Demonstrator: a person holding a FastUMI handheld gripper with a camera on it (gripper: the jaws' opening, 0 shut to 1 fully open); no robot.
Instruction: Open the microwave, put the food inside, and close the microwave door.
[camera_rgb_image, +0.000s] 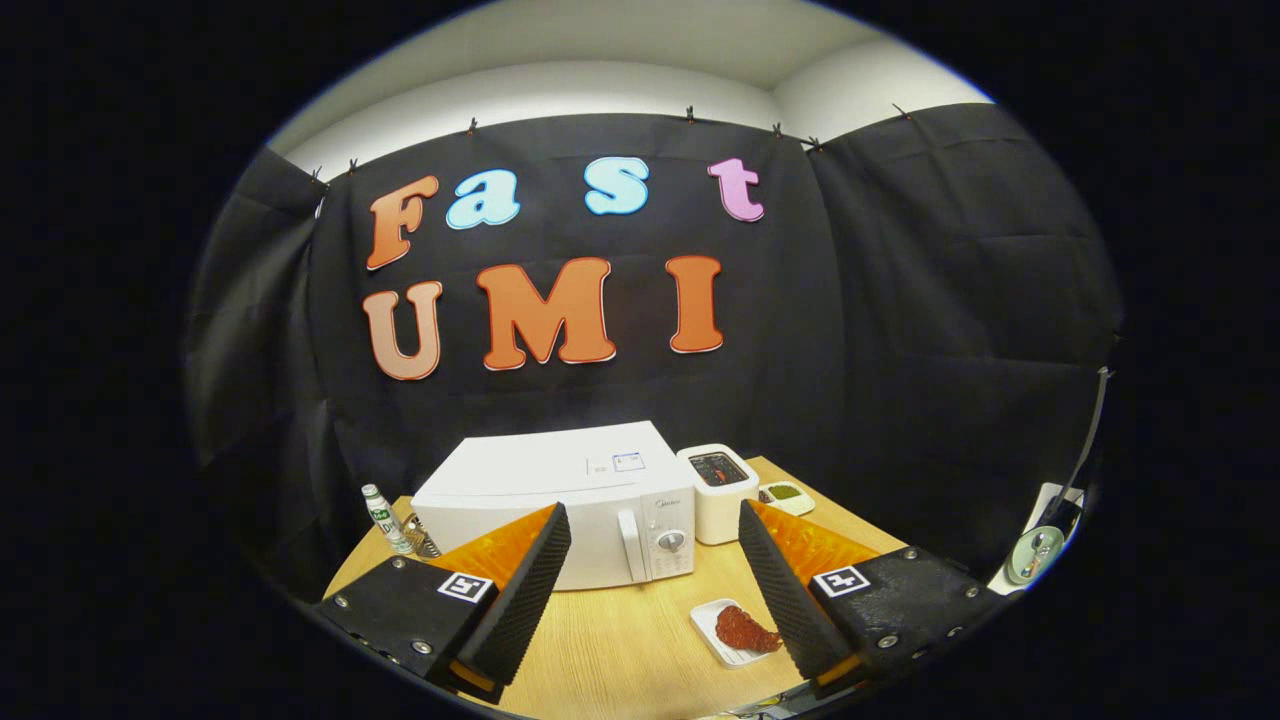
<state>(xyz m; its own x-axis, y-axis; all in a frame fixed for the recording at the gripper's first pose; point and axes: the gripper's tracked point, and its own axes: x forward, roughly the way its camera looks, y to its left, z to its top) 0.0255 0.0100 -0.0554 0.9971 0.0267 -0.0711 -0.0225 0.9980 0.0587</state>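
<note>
Microwave (570, 510) door shut, gripper (655, 600) spread wide

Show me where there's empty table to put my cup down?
The biggest bare patch of the wooden table lies before the closed white microwave, between the open tool's black ridged fingers, left of the white plate holding red food. It's crowded right of the microwave, by the white toaster and small dish.

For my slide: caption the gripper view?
Open gripper faces closed microwave; food on table.
</note>
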